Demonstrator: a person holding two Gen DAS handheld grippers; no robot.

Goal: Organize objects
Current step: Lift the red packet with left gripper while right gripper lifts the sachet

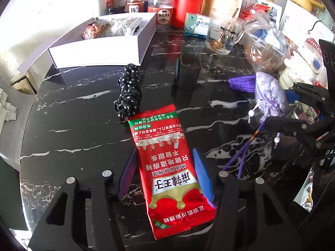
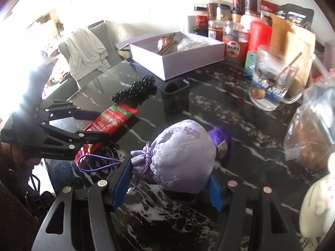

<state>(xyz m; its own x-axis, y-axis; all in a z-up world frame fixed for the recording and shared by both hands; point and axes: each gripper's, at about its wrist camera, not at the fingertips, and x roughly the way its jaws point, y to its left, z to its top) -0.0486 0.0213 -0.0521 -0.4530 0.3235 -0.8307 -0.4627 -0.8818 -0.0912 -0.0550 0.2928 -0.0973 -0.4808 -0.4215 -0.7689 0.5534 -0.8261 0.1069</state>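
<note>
Straddling the red snack packet (image 1: 170, 173), the left gripper (image 1: 165, 173) has a blue pad along each long edge, close to the wrapper; I cannot tell whether they actually pinch it. The packet lies flat on the black marble table (image 1: 83, 125), its far end touching a black polka-dot scrunchie (image 1: 128, 93) at 12 o'clock. Beyond that, toward 11 o'clock, sits an open white box (image 1: 100, 50) with snack bags inside. Over at 3 o'clock, the right gripper (image 2: 169, 179) brackets a lilac drawstring pouch (image 2: 182, 156), pads near both sides, though contact is unclear. The pouch rests on the table with its purple cord (image 2: 94, 163) trailing toward 9 o'clock. A small black cup (image 2: 176, 97) stands at its 12 o'clock, a glass mug (image 2: 272, 83) at 1 o'clock
</note>
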